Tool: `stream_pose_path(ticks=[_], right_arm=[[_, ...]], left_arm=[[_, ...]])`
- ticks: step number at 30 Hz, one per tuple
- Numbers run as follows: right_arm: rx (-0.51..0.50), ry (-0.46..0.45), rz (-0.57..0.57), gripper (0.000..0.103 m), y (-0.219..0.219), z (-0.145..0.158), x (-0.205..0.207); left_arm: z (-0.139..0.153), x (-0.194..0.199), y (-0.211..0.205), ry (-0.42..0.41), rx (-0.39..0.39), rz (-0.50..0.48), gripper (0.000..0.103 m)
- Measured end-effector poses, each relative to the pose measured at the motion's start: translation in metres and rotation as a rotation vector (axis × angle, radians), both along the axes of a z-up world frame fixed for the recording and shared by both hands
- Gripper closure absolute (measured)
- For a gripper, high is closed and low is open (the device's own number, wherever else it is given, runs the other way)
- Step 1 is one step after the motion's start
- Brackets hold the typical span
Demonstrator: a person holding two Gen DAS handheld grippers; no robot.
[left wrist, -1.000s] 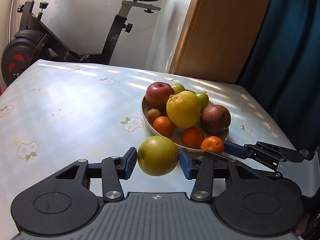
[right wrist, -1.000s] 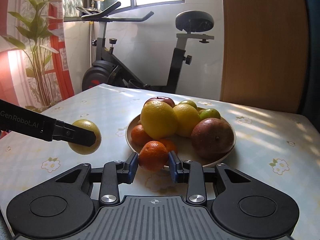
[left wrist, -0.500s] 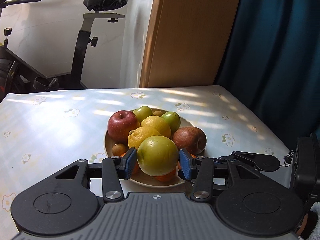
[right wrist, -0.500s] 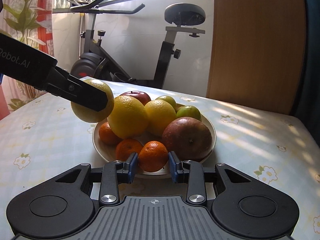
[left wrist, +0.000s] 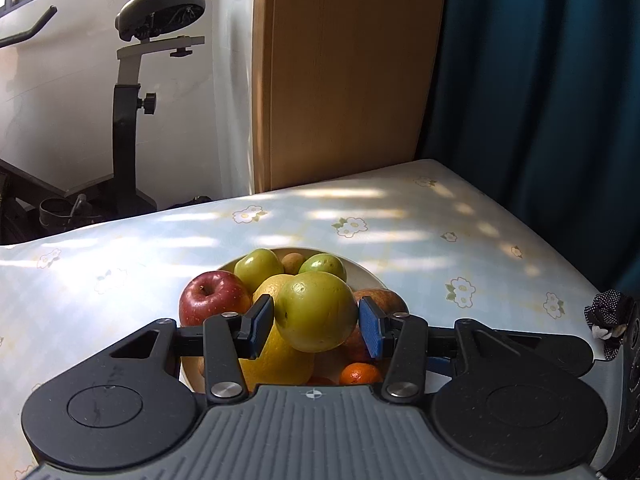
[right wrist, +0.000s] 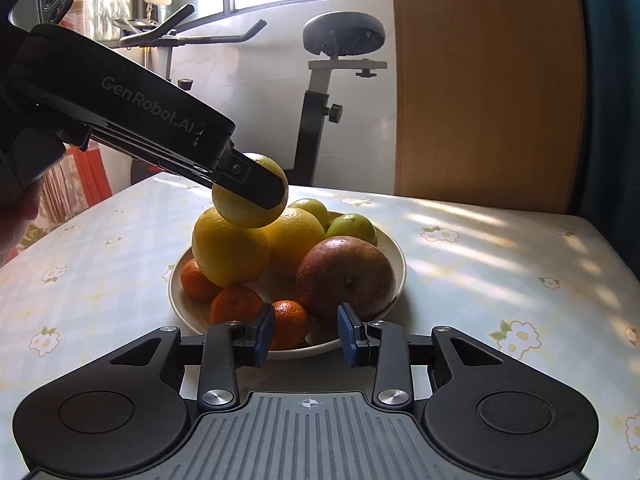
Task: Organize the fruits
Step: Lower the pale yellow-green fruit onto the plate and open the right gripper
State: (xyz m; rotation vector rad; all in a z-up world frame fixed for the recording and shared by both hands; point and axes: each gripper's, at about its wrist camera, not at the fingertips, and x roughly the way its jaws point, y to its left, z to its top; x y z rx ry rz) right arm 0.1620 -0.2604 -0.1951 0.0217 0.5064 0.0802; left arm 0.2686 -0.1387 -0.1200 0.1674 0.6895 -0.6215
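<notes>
My left gripper is shut on a yellow-green round fruit and holds it in the air over the pile on the white plate. The right wrist view shows that fruit just above a large yellow citrus. My right gripper stands open at the plate's near rim. A small mandarin lies in the plate between its pads, against the left pad and apart from the right one. A red apple, a brownish apple, green fruits and more mandarins fill the plate.
The table has a pale flowered cloth; its right edge runs close to a blue curtain. An exercise bike and a wooden panel stand behind. A person's hand shows at the left.
The left gripper lifted the yellow-green fruit off the table and carried it over the plate. The right gripper brought the mandarin into the plate, and its pads have come off it.
</notes>
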Motion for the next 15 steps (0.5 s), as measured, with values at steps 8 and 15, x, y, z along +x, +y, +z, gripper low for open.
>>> stream_pose_path(ticks=[8, 15], right_arm=[[0.063, -0.004, -0.035, 0.071, -0.012, 0.000, -0.003], [0.056, -0.003, -0.032, 0.071, -0.009, 0.000, -0.002]], left_arm=[[-0.011, 0.017, -0.017, 0.030, 0.048, -0.027, 0.054], [-0.014, 0.017, -0.023, 0.031, 0.067, -0.037, 0.056]])
